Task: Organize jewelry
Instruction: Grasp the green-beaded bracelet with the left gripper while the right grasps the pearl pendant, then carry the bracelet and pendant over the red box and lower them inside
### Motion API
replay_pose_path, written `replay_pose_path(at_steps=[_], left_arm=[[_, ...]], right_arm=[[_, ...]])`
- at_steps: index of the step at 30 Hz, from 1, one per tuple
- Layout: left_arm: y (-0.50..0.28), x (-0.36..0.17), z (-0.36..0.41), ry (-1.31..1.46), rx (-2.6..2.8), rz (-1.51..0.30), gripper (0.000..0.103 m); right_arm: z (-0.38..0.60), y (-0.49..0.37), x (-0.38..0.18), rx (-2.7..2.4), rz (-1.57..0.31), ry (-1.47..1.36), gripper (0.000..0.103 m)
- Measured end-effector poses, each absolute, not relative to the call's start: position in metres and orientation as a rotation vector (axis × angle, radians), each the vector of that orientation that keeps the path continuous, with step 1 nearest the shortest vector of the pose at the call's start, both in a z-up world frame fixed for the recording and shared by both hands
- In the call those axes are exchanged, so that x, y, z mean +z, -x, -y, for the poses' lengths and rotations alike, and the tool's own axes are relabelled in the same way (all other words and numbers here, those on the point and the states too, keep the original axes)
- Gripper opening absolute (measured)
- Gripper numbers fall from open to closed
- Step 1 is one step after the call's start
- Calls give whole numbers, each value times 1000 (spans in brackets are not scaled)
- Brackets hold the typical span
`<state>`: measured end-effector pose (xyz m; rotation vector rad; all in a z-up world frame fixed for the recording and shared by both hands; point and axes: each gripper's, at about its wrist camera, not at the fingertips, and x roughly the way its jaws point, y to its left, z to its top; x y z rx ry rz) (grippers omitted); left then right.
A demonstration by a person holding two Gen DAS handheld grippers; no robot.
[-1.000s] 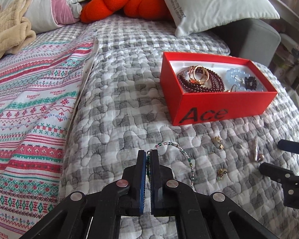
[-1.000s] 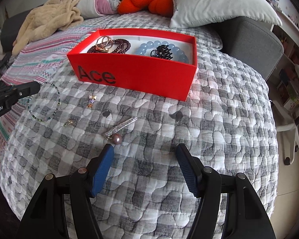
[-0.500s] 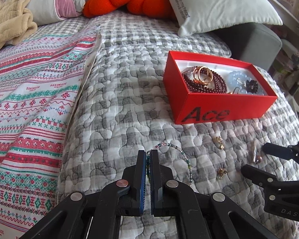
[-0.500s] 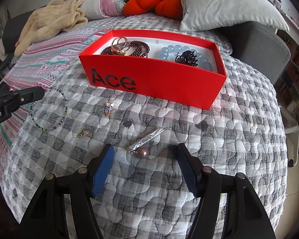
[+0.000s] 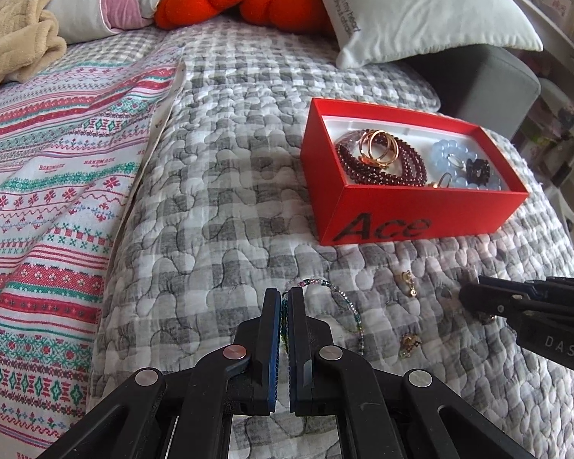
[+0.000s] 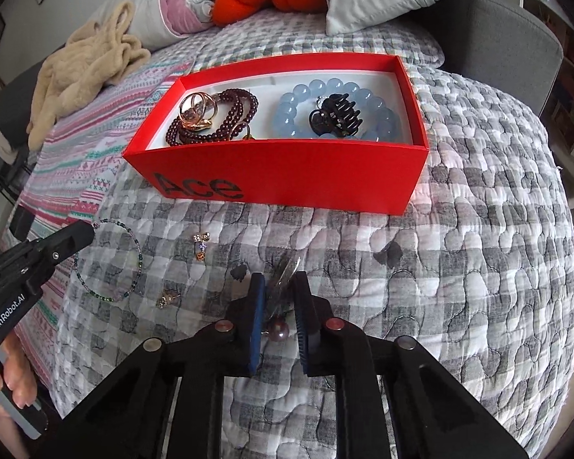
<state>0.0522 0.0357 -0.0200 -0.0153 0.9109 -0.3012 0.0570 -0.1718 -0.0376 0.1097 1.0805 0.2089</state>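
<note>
On the bed, over a grey checked quilt, a red box sits with "Ace" printed in black on its long front wall. Inside lie a dark red bead bracelet with gold rings on it, a pale blue bead bracelet and a black claw hair clip.

The right gripper points steeply down at the quilt, and its jaws are closing around a pearl pendant in a clear sleeve. The sleeve's long axis runs away from the camera toward the box, with the pearl at the near end. I can't tell whether the pads already press on it.

The left gripper is fully closed, pinching one edge of a thin green beaded bracelet; its loop lies flat on the quilt. "GenRobot.AI" reads along that gripper's side in the right wrist view; "DAS" shows on the other.

Two small earrings and rest between bracelet and pendant.
</note>
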Motion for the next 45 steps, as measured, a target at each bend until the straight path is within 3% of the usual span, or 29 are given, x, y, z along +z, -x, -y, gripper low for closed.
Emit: replay_pose_path(at_steps=[7,36,45], left_arm=[[-50,-13,-33,27,-303,-900,0],[-69,55,8,239,-431,-728,0],[-95,39,34,295,-498,-728,0]], right_arm=[[174,-60,-38,242,-1071,-141,4],[215,-59,44,261,-826,-360,4],[232,-82,46,222,-781,-423,4]])
